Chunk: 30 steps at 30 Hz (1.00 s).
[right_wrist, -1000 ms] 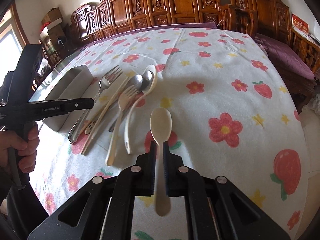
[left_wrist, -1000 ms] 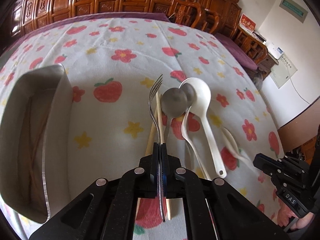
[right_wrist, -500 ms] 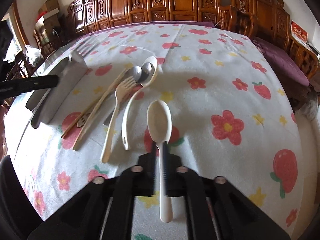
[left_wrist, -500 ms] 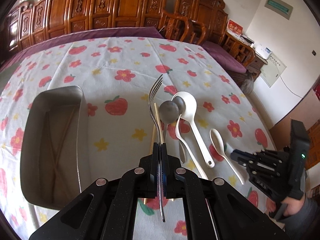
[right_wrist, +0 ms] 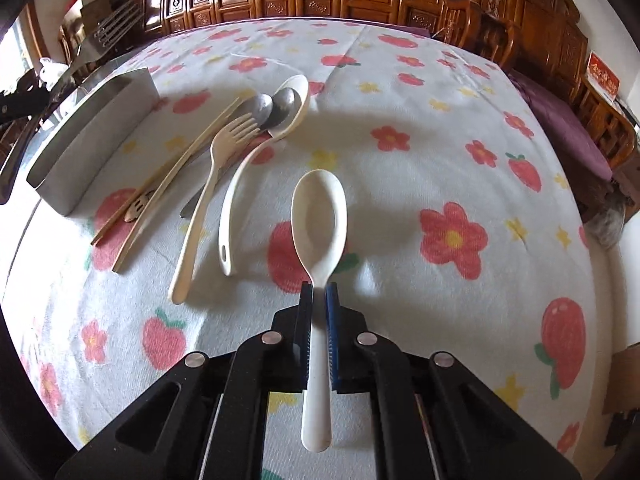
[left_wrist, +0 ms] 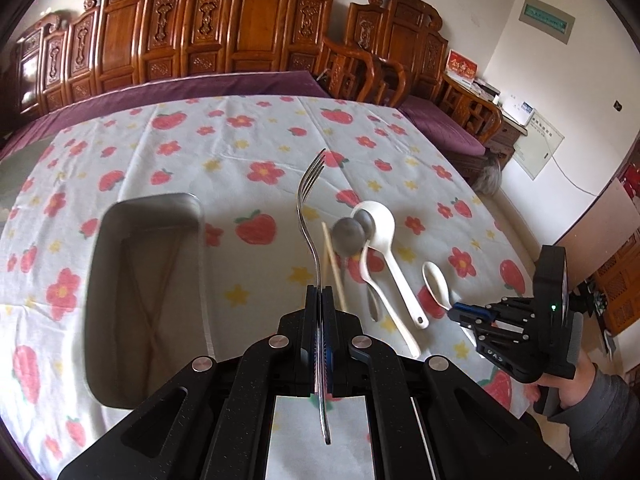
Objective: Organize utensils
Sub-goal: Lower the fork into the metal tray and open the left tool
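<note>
On the left side of the surface, a shiny metal tray sits with thin sticks lying inside. Just right of it, the left gripper has its fingers squeezed tight on the handle of a metal fork. The fork is thin and silver, its prongs point far away, and it is lifted above the flowery cloth.

Right of the fork lie chopsticks, a grey metal spoon, a big white ladle and a cream fork, all close together.

Farther right, the right gripper has its fingers closed on the handle of a small cream spoon. The spoon is smooth, with its bowl facing up and pointing away. A person's hand holds this gripper low, near the right edge of the surface.
</note>
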Motion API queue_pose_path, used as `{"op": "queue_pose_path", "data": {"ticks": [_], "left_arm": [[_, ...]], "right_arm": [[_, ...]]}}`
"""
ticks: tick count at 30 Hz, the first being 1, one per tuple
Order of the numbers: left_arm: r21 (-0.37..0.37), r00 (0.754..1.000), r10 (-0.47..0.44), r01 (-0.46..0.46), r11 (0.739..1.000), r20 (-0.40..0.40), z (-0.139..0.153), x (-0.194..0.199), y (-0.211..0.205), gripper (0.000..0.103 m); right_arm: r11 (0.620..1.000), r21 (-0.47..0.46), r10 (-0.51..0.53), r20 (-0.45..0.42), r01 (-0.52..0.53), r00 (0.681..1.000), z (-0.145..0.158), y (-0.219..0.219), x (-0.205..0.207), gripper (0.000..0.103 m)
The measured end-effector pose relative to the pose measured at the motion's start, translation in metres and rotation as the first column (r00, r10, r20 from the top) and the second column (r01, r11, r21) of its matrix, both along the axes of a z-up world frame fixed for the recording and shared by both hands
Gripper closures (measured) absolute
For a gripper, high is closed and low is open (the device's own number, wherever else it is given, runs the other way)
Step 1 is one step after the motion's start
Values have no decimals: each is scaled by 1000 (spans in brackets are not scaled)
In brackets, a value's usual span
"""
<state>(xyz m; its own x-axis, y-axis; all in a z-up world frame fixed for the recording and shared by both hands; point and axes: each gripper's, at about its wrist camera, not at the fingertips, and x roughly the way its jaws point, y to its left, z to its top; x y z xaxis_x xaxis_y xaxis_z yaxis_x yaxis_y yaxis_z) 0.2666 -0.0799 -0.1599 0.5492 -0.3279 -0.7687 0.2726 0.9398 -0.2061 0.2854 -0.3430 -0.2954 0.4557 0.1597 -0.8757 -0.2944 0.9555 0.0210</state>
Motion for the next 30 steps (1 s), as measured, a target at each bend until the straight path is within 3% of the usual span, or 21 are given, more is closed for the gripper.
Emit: {"op": "queue_pose_path", "data": {"ticks": [8,15,23,30], "left_arm": [[42,999,40,-41,998,12,9,10,40,101],[104,995,96,-92,990,-31,-6,30,78,101],[142,978,148,-127,982,-147,-54,55,108,101],[197,978,128,-94,976,-167,-73,59,100,101]], "right_arm": [[997,69,19,93,-25,995,49,19,-1,95],[984,132,97,157,-119,983,89,65,-1,95],[963,179,171,172,-201,970,100,113,-4,95],[951,203,201,169,-233,965,100,132,-4,95]]}}
